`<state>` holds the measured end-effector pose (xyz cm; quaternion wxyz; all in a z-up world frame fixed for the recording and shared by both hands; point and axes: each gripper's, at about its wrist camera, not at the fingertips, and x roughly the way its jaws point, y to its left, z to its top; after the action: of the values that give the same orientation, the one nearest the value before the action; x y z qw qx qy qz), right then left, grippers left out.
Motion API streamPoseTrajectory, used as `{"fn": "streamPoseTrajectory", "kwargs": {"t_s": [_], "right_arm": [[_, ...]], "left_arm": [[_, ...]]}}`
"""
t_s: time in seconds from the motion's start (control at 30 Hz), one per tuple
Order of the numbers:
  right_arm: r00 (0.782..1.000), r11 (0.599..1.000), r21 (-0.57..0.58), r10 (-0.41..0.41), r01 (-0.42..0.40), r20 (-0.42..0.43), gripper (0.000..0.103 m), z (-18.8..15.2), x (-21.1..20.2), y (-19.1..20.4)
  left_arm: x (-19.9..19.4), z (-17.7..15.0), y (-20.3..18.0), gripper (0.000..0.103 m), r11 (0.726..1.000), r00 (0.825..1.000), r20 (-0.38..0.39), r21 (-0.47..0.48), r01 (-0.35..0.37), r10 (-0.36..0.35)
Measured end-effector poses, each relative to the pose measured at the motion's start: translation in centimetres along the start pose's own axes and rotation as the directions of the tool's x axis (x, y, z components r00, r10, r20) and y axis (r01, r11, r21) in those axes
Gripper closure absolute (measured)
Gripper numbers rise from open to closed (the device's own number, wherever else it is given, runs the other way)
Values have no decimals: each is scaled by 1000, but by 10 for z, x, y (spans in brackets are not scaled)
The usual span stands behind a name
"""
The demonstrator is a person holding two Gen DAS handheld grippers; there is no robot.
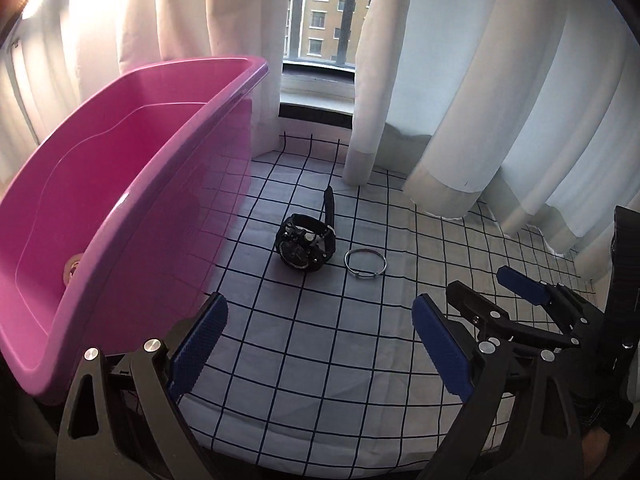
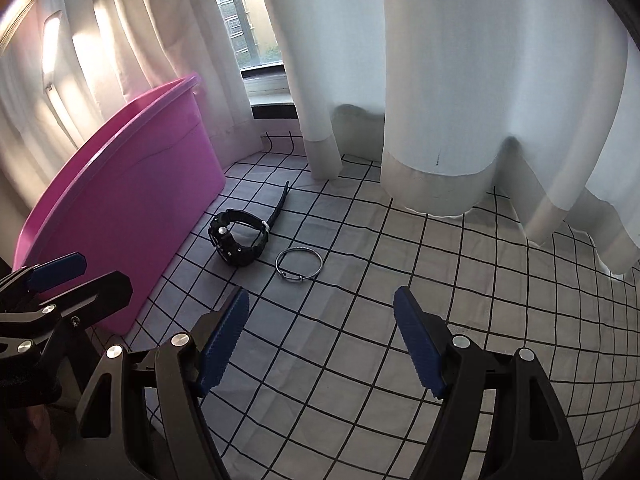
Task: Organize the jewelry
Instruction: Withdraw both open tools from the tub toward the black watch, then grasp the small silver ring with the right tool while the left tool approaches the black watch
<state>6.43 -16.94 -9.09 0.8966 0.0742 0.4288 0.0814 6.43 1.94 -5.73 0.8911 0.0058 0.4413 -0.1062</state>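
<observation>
Just right of the pink tub [image 1: 132, 184], whose left end is cut off, lie the black watch [image 1: 306, 246] and silver bangle [image 1: 366, 263]. Left gripper [image 1: 320, 344] and right gripper [image 2: 320, 340] both gape wide, empty.

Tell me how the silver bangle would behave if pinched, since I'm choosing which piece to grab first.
The bangle is a thin metal ring lying flat on the gridded cloth, so the pads may struggle to get under it. It looks stiff and light, probably slippery. Stood on edge it could roll, perhaps toward the watch close beside it.
</observation>
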Motion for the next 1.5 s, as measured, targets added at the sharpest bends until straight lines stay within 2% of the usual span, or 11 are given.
{"fn": "streamPoseTrajectory", "kwargs": {"t_s": [0.23,0.43,0.63,0.93,1.2,1.23,1.27,1.5], "right_arm": [[997,997,-59,37,-41,-61,31,0,64,-15],[994,987,-140,63,-74,-85,31,6,100,-10],[993,956,-278,65,-91,-103,31,8,120,10],[995,923,-379,38,-72,-95,31,11,141,27],[997,932,-354,61,-72,-43,34,12,145,25],[998,935,-349,55,-63,-35,40,11,143,24],[998,938,-342,49,-55,-25,54,11,141,22],[1000,959,-283,25,-27,-10,54,8,133,9]], "left_arm": [[57,-3,2,11,998,997,-53,-1,-56,56],[83,-5,6,11,989,988,-58,5,-146,146],[97,-5,10,11,986,984,-55,-4,-168,168],[108,1,17,11,984,982,-63,-24,-177,175],[116,3,18,11,982,980,-80,-22,-187,185],[116,3,18,11,982,980,-81,-24,-186,183],[117,4,19,11,983,980,-83,-26,-184,181],[127,10,17,11,984,981,-96,-34,-174,170]]}}
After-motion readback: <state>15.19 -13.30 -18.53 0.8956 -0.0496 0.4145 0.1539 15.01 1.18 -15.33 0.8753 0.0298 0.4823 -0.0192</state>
